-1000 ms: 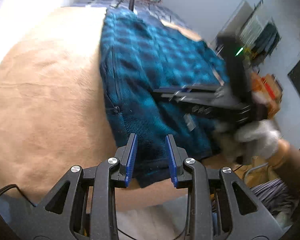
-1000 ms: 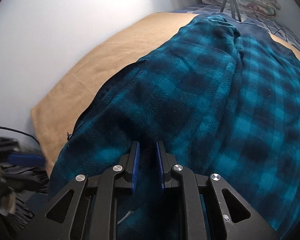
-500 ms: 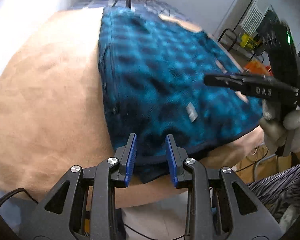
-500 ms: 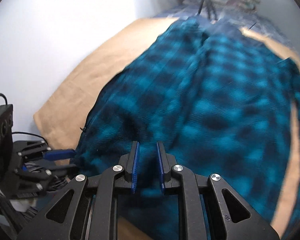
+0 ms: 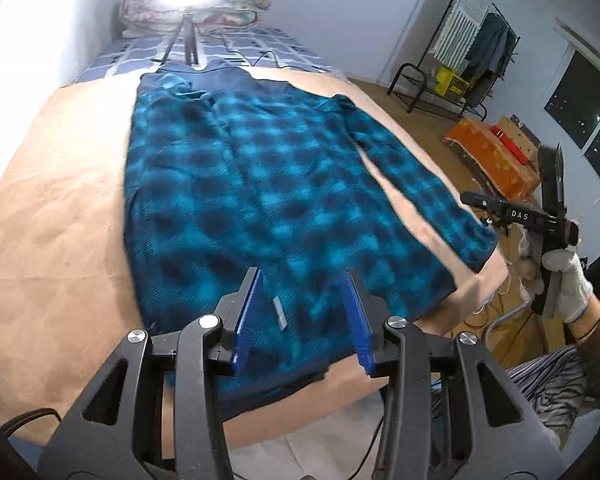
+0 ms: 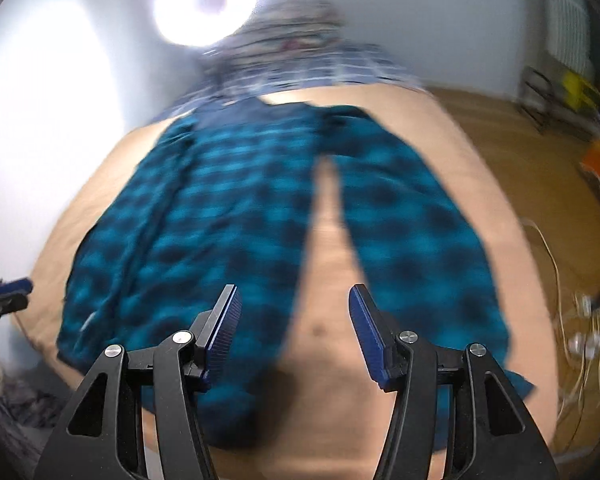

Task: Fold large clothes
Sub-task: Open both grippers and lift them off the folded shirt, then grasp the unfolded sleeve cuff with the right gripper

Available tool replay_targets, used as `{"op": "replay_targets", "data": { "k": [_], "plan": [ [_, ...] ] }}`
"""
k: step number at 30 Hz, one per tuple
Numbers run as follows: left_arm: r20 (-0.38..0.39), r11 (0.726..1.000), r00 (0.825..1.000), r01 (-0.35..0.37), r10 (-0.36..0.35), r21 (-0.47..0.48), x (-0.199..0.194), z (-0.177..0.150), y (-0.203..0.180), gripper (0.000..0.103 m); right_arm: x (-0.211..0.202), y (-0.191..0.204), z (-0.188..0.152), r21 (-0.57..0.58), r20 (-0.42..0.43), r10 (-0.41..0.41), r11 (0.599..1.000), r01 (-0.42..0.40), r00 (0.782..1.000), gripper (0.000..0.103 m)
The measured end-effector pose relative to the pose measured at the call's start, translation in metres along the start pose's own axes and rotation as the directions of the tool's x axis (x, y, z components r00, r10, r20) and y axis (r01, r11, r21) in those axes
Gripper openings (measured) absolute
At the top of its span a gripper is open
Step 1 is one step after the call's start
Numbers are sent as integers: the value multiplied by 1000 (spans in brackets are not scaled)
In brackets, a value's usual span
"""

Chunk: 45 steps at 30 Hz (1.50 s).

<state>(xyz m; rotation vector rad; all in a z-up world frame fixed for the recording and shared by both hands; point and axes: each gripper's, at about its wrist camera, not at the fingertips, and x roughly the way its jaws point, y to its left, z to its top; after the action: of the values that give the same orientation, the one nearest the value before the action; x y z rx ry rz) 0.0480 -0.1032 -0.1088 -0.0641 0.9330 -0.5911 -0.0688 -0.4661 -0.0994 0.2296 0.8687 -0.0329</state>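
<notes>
Both tools (image 5: pixel 302 320) (image 6: pixel 294 330) agape, empty

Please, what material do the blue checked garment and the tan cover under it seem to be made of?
The blue checked garment looks like fleece: thick, matte, with a soft fuzzy pile that blurs the check edges. The tan cover looks like a suede-like or brushed fabric, matte, with faint mottled shading; the exact fibre cannot be told.

Right wrist view motion-smeared throughout, plaid jacket (image 6: pixel 228 216) pattern (and bedding behind) blurred, its near hem hidden behind gripper fingers (image 6: pixel 224 328)
</notes>
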Motion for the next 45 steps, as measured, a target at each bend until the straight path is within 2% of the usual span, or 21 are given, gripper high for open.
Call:
{"op": "replay_targets", "data": {
  "k": [6,11,20,22,25,28,31,32,33,34,38,41,45],
  "plan": [
    [-11,999,999,30,-31,-33,19,8,-8,42,-17,-97,-13,203,0,-121,972,119,993,55],
    [-30,999,999,38,-38,1,33,7,-22,42,-20,-156,-32,373,-15,-122,920,119,992,55],
    [-42,998,997,60,-59,24,46,12,-39,42,-3,-192,-70,544,-68,43,839,1,997,55],
    [-44,997,997,65,-63,30,48,12,-41,42,-4,-195,-80,584,-46,96,810,-51,994,55],
    [-54,997,996,68,-66,38,52,12,-46,42,-8,-201,-90,650,22,172,746,-145,985,55],
    [-62,996,996,67,-63,54,55,11,-52,42,-8,-205,-92,666,23,174,731,-144,985,55],
    [-62,996,997,57,-52,71,57,10,-55,42,-3,-202,-92,648,-18,174,752,-121,985,54],
    [-64,996,997,54,-49,71,58,9,-55,42,-3,-201,-91,644,-18,181,754,-127,983,37],
    [-65,996,997,52,-48,69,59,9,-54,42,-2,-198,-91,638,-18,193,757,-138,981,14],
    [-67,997,997,51,-46,64,59,8,-53,42,-2,-194,-89,632,-22,199,762,-141,980,7],
    [-66,998,997,47,-45,35,59,9,-45,42,-19,-174,-70,587,19,154,798,-135,988,6],
    [-54,999,998,44,-43,16,56,10,-40,42,-44,-137,-42,472,86,131,868,-156,988,6],
    [-42,998,998,52,-53,-22,53,12,-31,42,-66,-79,-9,307,143,149,933,-187,979,6]
  ]
}}
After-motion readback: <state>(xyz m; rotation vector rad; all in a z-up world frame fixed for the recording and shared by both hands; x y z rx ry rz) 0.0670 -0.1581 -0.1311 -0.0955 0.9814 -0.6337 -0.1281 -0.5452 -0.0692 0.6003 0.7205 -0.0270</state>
